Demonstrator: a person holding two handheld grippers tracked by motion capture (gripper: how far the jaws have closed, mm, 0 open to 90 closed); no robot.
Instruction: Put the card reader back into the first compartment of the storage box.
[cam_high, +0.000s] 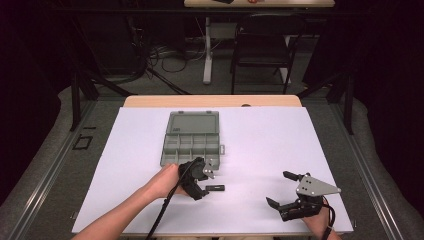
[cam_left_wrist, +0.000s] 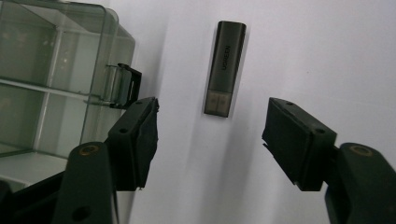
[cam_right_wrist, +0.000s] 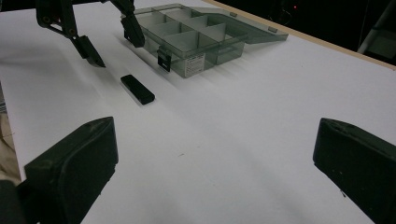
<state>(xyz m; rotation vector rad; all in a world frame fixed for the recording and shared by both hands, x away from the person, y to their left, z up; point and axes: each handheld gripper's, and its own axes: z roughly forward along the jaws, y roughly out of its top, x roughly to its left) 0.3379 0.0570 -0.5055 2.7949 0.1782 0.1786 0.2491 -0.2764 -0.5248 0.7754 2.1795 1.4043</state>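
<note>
A small black adapter stick (cam_high: 215, 188) lies flat on the white table sheet, just in front of the grey compartment box (cam_high: 192, 145). My left gripper (cam_high: 206, 183) is open and hovers beside the stick, its jaws on either side of the stick's near end without touching it. In the left gripper view the stick (cam_left_wrist: 224, 70) lies ahead between the open jaws of the left gripper (cam_left_wrist: 210, 126). My right gripper (cam_high: 278, 188) is open and holds nothing, low over the sheet at the front right. Its own view shows the stick (cam_right_wrist: 137, 88) far off and the left gripper (cam_right_wrist: 114, 44) above it.
The box's lid (cam_high: 194, 122) is folded back flat, and its compartments look empty. Its front latch (cam_left_wrist: 123, 86) sticks out close to my left jaw. The white sheet (cam_high: 280, 140) covers the table. A chair (cam_high: 262, 47) stands beyond the far edge.
</note>
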